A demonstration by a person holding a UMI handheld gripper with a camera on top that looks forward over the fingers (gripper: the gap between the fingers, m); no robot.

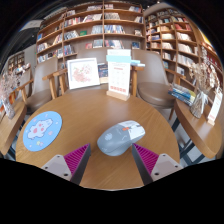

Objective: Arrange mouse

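Observation:
A pale grey-white computer mouse (118, 137) lies on the round wooden table (90, 112), between my fingers and slightly ahead of their tips. My gripper (111, 157) is open. Its magenta pads (75, 156) stand apart, with a gap between each and the mouse. The mouse rests on the table on its own. A round blue mouse mat (42, 130) with a pale picture lies on the table, left of the fingers.
A framed picture (83, 72) and an upright card stand (119, 77) sit at the table's far edge. Wooden chairs (152, 82) ring the table. Bookshelves (105, 30) line the back wall. Side shelves with booklets (190, 98) stand at the right.

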